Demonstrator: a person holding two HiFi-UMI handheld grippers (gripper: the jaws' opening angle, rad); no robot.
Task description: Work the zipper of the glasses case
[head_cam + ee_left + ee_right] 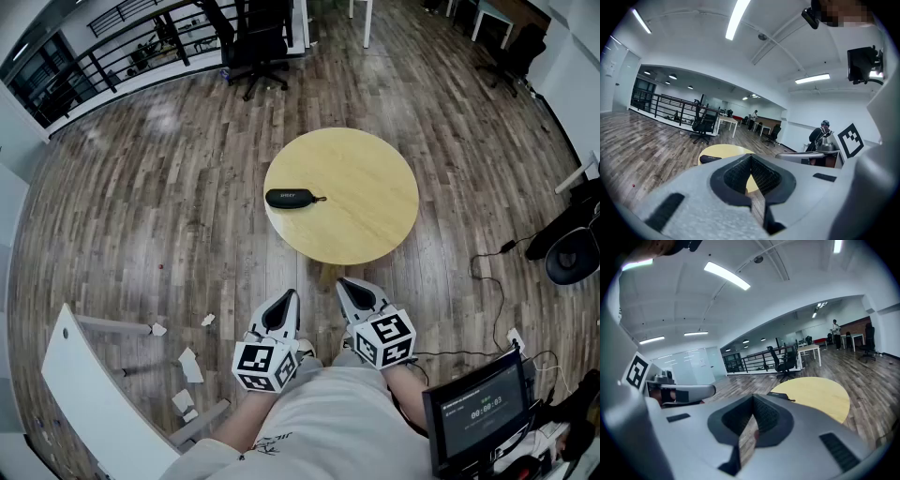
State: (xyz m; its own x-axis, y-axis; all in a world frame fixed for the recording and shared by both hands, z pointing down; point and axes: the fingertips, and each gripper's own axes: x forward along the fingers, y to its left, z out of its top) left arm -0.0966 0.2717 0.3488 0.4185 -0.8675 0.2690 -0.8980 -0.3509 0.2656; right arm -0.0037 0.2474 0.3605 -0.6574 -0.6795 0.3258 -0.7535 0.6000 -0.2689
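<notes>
Two handheld grippers are being held low and near, close against the person's body, well apart from the round yellow table [366, 206] standing farther out on the wood floor [159, 187].

1. Left gripper [286, 305]: its jaws are pressing together at the tips and are holding nothing. The left gripper view [751, 155] is showing only floor and table edge through the narrow wedge behind the closed tips.
2. Right gripper [352, 291]: its jaws are likewise clenched tip to tip, with nothing between them; the right gripper view [753, 397] is confirming this.
3. Both grippers are pointing toward the table, side by side, with their marker cubes facing up at the near end.

The black glasses case [289, 198] is lying flat on the left part of the tabletop, its long axis running left to right. A small pull tab [321, 199] is sticking out at its right end. Neither gripper is touching the case. The case is also appearing beyond the jaw tips in the left gripper view [711, 158] and in the right gripper view [780, 394].

Surroundings: a black office chair [255, 42] is standing far beyond the table. A white panel [84, 403] and paper scraps [190, 366] are lying on the floor at the near left. A screen [478, 408] is glowing at the near right.
</notes>
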